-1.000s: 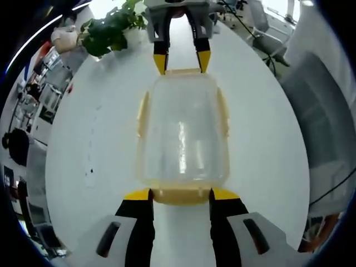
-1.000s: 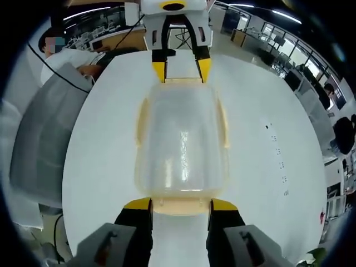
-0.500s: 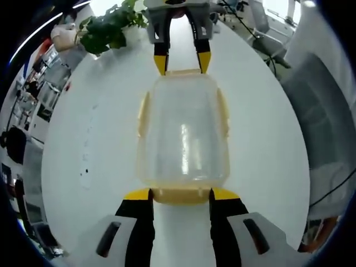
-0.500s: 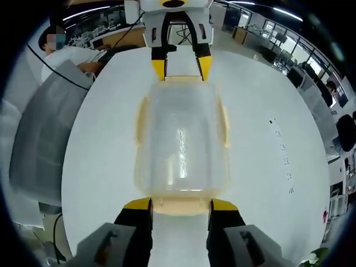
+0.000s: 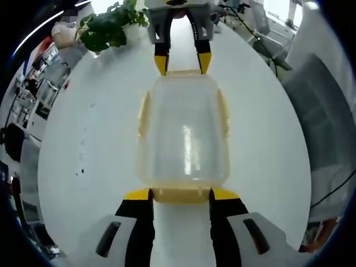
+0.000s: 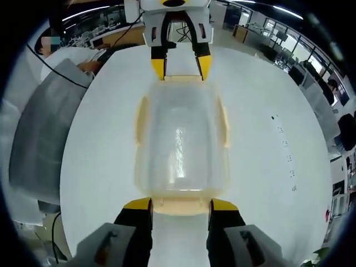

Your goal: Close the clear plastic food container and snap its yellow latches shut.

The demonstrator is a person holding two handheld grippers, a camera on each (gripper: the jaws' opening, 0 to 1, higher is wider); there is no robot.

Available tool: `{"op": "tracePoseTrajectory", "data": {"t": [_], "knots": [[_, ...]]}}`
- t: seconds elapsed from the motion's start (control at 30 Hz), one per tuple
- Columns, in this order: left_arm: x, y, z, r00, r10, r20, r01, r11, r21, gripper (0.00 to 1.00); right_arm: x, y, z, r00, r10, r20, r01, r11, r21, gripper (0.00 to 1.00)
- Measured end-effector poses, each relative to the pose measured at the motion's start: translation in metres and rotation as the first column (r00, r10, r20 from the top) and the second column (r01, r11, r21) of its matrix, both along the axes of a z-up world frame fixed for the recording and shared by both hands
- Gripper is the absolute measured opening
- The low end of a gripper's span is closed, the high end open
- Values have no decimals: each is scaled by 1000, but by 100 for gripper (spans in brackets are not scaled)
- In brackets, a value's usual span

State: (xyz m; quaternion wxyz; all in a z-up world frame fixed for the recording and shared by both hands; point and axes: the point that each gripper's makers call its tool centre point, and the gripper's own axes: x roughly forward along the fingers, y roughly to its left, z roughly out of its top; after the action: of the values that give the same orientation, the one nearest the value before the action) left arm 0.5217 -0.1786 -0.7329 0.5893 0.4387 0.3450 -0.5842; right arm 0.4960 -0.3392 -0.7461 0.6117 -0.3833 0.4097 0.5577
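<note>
In the left gripper view, a plant [image 5: 108, 29] stands at the far left edge of the white table [image 5: 83, 139]. At centre the container [image 5: 183, 133] lies flat on the table with its clear lid on, long axis running away from the camera. A yellow side latch [image 5: 143, 113] hugs its left wall and another latch [image 5: 222, 111] its right wall. The left gripper [image 5: 181, 194] sits at the near end, its jaws spread apart and flanking the near latch [image 5: 181, 195], the yellow tips touching or just beside it; nothing is clamped between them. At the far end the right gripper [image 5: 182, 62] faces back, its jaws likewise parted, the tips at the corners of the far latch [image 5: 183, 72]. A grey chair [image 5: 322, 128] stands to the right of the table.

In the right gripper view, a grey chair back [image 6: 41, 139] stands at the left beside the table [image 6: 267, 167]. The container [image 6: 181, 142] lies at centre between both grippers. The right gripper [image 6: 181, 204] is at the near end, jaws spread on either side of the near latch [image 6: 181, 206], gripping nothing. The left gripper [image 6: 181, 65] is at the far end, jaws parted, tips at the far latch [image 6: 181, 78]. Small dark marks [image 6: 286, 158] dot the table to the right.
</note>
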Motion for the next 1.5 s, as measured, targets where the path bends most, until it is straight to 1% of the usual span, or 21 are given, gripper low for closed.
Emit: {"op": "tracePoseTrajectory", "data": {"t": [0.13,0.23,0.47,0.63,0.73,1.07,1.17,1.33,1.5], "knots": [[2,2,-2,1000,4,-6,-4,1000,-5,37,0,1,0,1000,-6,-8,6,1000,6,36],[-1,2,-4,1000,10,-24,-10,1000,-5,37,-2,2,0,1000,-9,-18,10,1000,10,36],[-3,4,-7,999,10,-33,-11,1000,-9,37,-4,4,-1,999,-8,-33,9,1000,10,36],[-4,6,-6,999,2,-35,-3,1000,-10,37,-7,6,0,998,-19,-52,20,1000,24,36],[-3,6,-7,999,2,-37,-3,1000,-12,37,-7,6,0,998,-21,-53,22,999,26,36],[-3,6,-9,999,-6,-34,6,1000,-9,37,-12,7,0,998,-39,-59,40,999,24,36],[-4,6,-8,999,-9,-31,9,1000,-9,37,-14,7,0,997,-48,-67,51,998,35,37],[-3,7,-8,1000,-11,-24,10,1000,-10,37,-16,6,0,998,-26,-52,28,999,41,37],[2,11,-2,1000,-11,-9,11,1000,-24,37,-21,3,-2,998,-4,-65,7,999,49,37]]}}
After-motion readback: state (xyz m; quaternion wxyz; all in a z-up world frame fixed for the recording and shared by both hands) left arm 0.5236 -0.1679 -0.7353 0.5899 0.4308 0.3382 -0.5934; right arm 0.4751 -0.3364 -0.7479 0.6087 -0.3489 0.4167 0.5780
